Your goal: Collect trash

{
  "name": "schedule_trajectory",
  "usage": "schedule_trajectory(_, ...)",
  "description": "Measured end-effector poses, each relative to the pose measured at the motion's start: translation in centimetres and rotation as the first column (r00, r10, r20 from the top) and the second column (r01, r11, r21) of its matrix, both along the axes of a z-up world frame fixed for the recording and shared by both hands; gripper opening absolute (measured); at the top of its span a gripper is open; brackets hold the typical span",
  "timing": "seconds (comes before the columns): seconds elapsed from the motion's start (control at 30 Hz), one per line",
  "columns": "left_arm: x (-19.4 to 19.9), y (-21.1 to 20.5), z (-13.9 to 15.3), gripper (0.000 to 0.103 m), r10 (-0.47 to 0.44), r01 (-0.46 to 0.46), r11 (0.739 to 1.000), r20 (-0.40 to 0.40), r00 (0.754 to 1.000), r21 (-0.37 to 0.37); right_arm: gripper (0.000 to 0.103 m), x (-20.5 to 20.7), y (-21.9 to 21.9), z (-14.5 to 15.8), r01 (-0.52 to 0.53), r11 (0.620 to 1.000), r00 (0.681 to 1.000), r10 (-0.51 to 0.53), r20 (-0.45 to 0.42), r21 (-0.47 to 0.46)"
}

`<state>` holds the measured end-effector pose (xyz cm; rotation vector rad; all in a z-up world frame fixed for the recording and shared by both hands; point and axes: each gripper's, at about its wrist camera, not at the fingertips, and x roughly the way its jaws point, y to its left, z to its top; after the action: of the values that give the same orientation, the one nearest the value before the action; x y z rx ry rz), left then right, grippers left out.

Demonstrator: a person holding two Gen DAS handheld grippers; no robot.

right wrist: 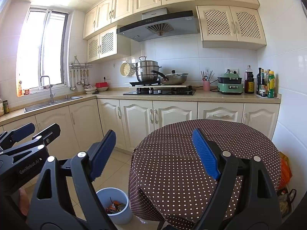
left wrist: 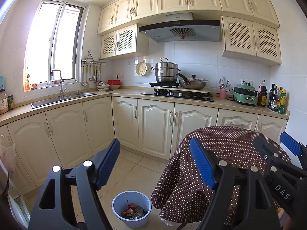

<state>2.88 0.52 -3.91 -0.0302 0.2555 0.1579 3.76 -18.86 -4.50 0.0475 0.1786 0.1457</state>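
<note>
Trash [left wrist: 132, 211] lies in the pale blue bin [left wrist: 117, 203] on the floor, just beside the round table [left wrist: 230, 143] with the dotted cloth. It looks like crumpled wrappers, so probably light, soft and crackly, best pinched by a loose fold; what each piece is stays too small to tell. Nothing shows on the tabletop. Left gripper [left wrist: 155, 164] and right gripper [right wrist: 155, 153] hang side by side, tilted slightly downward toward the counter, jaws spread wide and empty.

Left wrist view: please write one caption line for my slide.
Open left gripper above a blue bin holding trash, beside a polka-dot-covered table, facing kitchen cabinets.
</note>
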Motion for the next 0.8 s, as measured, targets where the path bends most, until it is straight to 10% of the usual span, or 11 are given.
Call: schedule_trajectory(0.8, 0.01, -0.86, -0.02, 0.074, 0.002, -0.002, 1.000, 0.001, 1.000, -0.001, 0.082, 0.06, -0.13, -0.15, 0.004, 1.000, 1.000, -0.004, 0.001, -0.001)
